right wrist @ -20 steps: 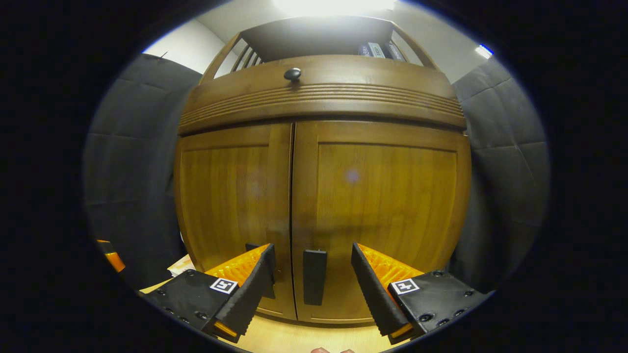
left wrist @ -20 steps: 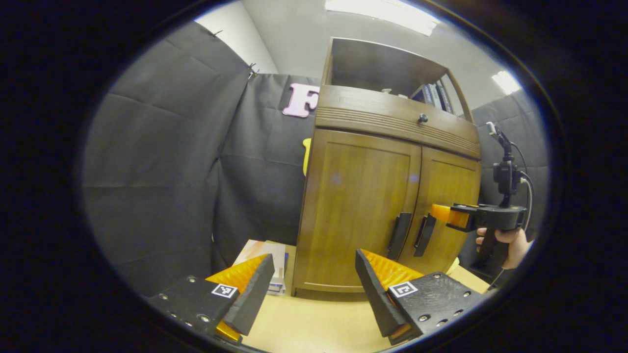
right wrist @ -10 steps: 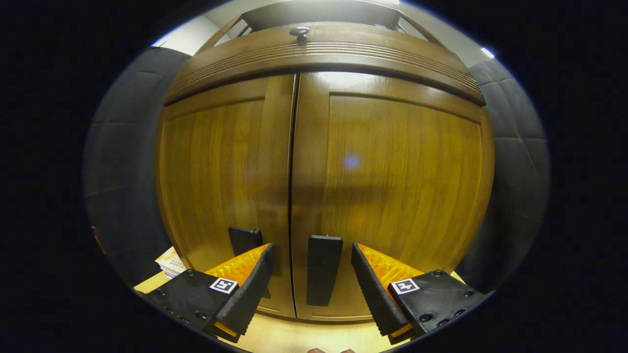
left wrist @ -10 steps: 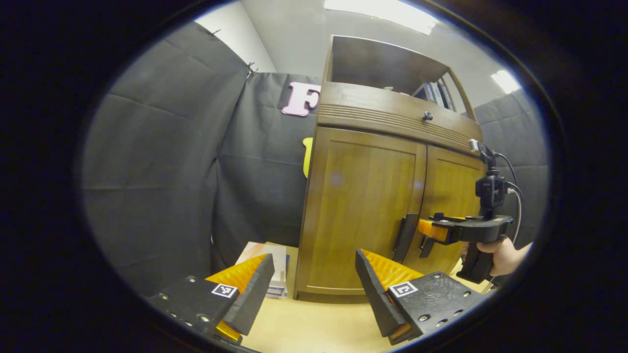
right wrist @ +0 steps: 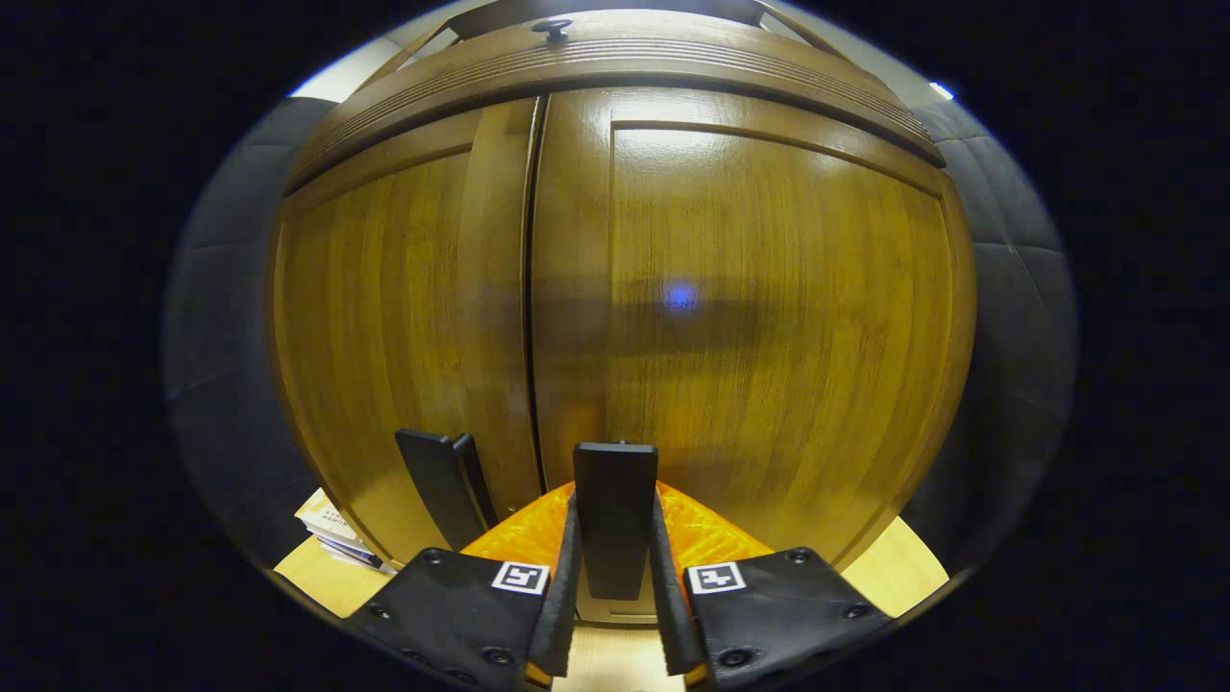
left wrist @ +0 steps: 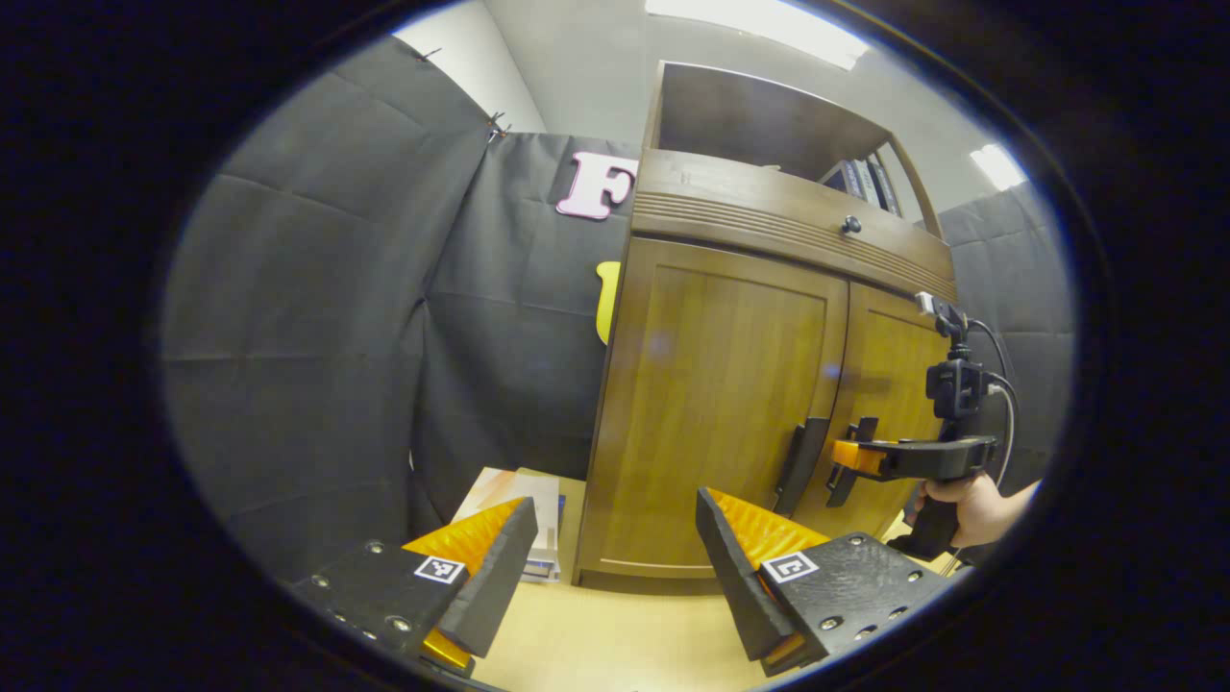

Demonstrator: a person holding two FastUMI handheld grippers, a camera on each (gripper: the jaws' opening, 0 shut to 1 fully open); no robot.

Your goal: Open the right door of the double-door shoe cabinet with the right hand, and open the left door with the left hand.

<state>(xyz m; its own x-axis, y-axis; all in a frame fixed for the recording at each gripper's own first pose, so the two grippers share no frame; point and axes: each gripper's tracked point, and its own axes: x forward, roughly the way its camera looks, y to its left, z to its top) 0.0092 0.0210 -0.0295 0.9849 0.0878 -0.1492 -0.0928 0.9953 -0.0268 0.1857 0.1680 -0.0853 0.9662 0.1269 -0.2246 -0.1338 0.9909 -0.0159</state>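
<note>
- Left gripper view: the left gripper (left wrist: 615, 562) is being held spread wide and empty above the counter (left wrist: 615, 639), short of the shoe cabinet (left wrist: 759, 384). The left door (left wrist: 716, 413) is being seen shut, its dark left handle (left wrist: 801, 466) untouched. Farther off, the right gripper (left wrist: 850, 459) is being carried by a hand (left wrist: 971, 505) and is being pressed in at the right handle (left wrist: 858, 452) on the right door (left wrist: 889, 404). A stack of books (left wrist: 519, 519) is lying on the counter just beside the cabinet.
- Right gripper view: the right gripper (right wrist: 615, 601) is being clenched on the right handle (right wrist: 616, 514), both fingers (right wrist: 561, 605) pressing its sides. The right door (right wrist: 759, 317) is being seen closed, flush with the left door (right wrist: 404, 327); the left handle (right wrist: 437, 485) is standing just beside, free.
</note>
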